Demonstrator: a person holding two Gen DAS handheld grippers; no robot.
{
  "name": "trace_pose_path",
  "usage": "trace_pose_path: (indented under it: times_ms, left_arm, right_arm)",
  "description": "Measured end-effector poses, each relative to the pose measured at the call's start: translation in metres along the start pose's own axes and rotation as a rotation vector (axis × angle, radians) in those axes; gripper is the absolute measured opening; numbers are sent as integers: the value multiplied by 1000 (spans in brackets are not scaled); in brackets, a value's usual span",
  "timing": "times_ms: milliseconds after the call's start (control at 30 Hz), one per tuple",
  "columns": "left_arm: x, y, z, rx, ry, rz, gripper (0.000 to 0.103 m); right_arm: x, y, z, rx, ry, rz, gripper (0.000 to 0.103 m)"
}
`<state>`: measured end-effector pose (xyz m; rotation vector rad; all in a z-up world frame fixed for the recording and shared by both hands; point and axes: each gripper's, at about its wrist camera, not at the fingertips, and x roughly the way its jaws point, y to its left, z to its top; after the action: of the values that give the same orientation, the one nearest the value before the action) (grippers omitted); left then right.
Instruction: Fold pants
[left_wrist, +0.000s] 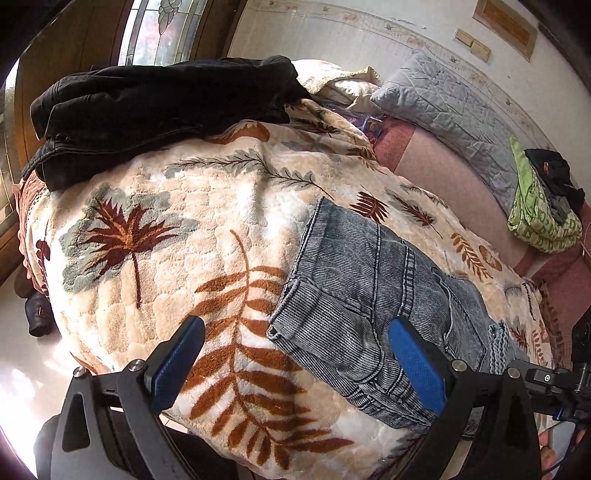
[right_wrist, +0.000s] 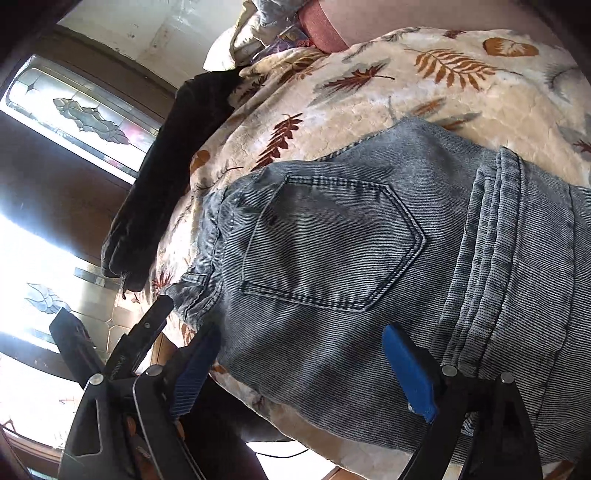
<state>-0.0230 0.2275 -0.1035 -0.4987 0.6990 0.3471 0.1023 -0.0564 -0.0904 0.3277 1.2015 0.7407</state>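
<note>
Denim comes first in the left wrist view: we see the folded grey-blue pants (left_wrist: 373, 291) lying on the leaf-print blanket (left_wrist: 166, 229), our left gripper (left_wrist: 295, 350) spread wide and empty above their hem. In the right wrist view, our right gripper (right_wrist: 299, 354) gapes wide, empty, over the pants' back pocket (right_wrist: 325, 243).

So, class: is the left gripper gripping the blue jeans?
No: the left gripper is open, its fingers apart above the blue jeans.
</note>
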Motion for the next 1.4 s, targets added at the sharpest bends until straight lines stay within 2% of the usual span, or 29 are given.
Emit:
trace_pose_path:
  times_ms: [67,167,267,333,400,533,667,700,767,833,933,1000,1067,1133,1300,1400]
  left_arm:
    - [0,1,0,-5,3,2,100]
    - [1,-1,-1,1,11,-3,100]
    - [-2,1,-1,1,3,-13,100]
    - [-3,3,-1,-9,2,-13,100]
    - [-5,3,-2,-13,-1,-12,100]
    - [-8,-15,-1,28,-14,-47,100]
    - [-4,-47,-2,134,-15,-80,100]
    - [-2,-54,-2,155,-17,-83,100]
    - [3,-64,-1,195,-26,-79,100]
    - [11,-70,0,219,-16,-71,100]
    - [23,-71,-2,223,13,-71,100]
    - [29,-72,-3,226,25,-67,100]
    - [35,-72,-4,235,43,-61,100]
    - [39,-71,-7,236,59,-57,100]
    - [40,-71,-10,252,58,-52,100]
    - [41,-74,-12,269,58,-41,100]
  right_arm:
    - [3,6,-2,-9,-4,31,91]
    - [28,-4,-5,27,72,5,91]
    - [25,6,-5,-12,62,-31,92]
    - [11,11,1,-15,33,31,92]
    - [-8,11,15,-16,-11,39,92]
    - [-31,-10,64,12,-73,-53,92]
    - [-16,-29,122,-31,-58,-207,89]
    - [-4,-34,134,-40,-30,-229,87]
    - [16,-45,153,-62,30,-286,67]
    - [35,-54,166,-69,71,-334,58]
    - [58,-56,174,-112,129,-360,47]
    - [73,-54,173,-153,192,-367,28]
    - [79,-46,170,-232,223,-412,10]
    - [72,-38,167,-292,211,-429,7]
    - [39,-8,149,-444,38,-489,5]
    - [59,-16,151,-469,35,-569,5]
